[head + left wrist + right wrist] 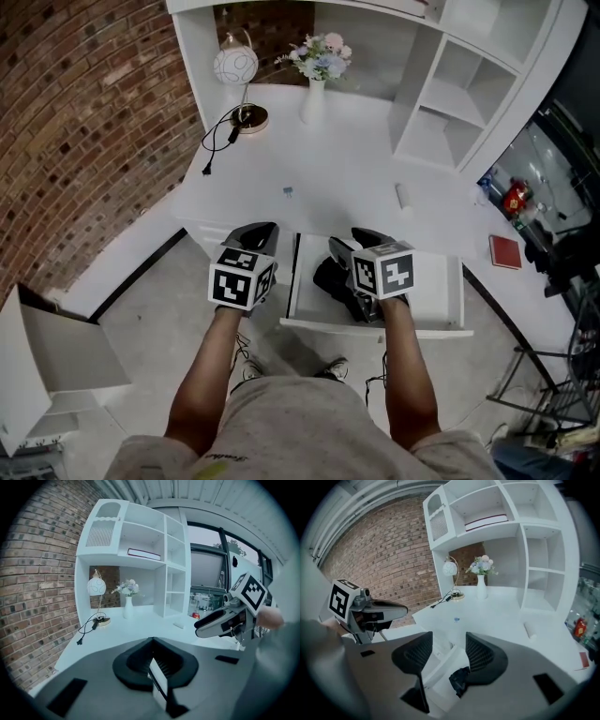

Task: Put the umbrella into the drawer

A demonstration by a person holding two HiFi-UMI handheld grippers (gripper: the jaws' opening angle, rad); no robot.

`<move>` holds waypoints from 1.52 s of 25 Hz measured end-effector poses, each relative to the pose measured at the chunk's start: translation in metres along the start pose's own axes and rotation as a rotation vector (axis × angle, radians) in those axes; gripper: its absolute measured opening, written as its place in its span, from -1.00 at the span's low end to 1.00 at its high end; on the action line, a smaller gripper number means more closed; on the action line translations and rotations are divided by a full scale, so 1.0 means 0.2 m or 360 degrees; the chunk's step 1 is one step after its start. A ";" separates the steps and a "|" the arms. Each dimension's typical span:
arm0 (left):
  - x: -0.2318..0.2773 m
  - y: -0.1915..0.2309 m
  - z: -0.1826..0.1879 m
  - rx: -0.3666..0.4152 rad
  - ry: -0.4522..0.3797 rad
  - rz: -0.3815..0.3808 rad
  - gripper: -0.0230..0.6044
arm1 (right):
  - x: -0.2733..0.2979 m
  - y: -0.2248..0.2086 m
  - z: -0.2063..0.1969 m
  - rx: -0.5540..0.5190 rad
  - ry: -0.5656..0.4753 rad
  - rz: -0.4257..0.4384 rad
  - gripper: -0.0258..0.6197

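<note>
White desk (319, 169) and brick wall (84, 112) are spread across the upper frame; lamp (234, 67) and vase (314, 98) are set at upper centre; the drawer (441, 300) is seen pulled open at lower centre, and the black umbrella (330, 279) is laid inside, toward its left end; the right gripper (361, 236) is held over it, jaws parted, nothing gripped; the left gripper (262, 230) is held left of the drawer, jaws pressed together, nothing caught between.
</note>
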State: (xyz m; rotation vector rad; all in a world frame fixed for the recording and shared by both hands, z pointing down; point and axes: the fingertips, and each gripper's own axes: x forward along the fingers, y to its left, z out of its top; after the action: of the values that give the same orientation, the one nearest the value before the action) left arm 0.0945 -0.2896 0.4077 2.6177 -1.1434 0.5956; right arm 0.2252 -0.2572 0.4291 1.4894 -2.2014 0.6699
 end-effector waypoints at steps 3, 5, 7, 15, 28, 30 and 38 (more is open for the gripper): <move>-0.03 0.02 0.03 0.0027 -0.0025 0.0026 -0.94 | -0.05 0.02 0.06 -0.0016 -0.0085 -0.0032 -0.25; -0.05 0.03 0.06 0.0051 -0.0041 0.0043 -0.94 | -0.08 0.04 0.09 -0.0029 -0.0136 -0.0036 -0.33; -0.06 0.04 0.08 0.0046 -0.0052 0.0045 -0.94 | -0.11 0.04 0.12 -0.0038 -0.0173 -0.0051 -0.36; -0.08 0.03 0.10 0.0007 -0.0079 0.0029 -0.94 | -0.18 0.07 0.20 -0.0075 -0.0315 -0.0132 -0.60; -0.10 0.03 0.14 0.0064 -0.0116 0.0060 -0.94 | -0.23 0.07 0.26 -0.0147 -0.0454 -0.0196 -0.91; -0.10 0.04 0.13 0.0060 -0.0113 0.0067 -0.94 | -0.23 0.08 0.26 -0.0152 -0.0452 -0.0191 -0.91; -0.12 0.05 0.11 0.0036 -0.0107 0.0073 -0.94 | -0.22 0.10 0.26 -0.0158 -0.0454 -0.0185 -0.91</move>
State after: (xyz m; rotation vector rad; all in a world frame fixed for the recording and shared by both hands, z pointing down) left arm 0.0774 -0.2889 0.3778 2.6562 -1.2264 0.5359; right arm 0.2191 -0.2482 0.3587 1.7345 -2.2912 0.3211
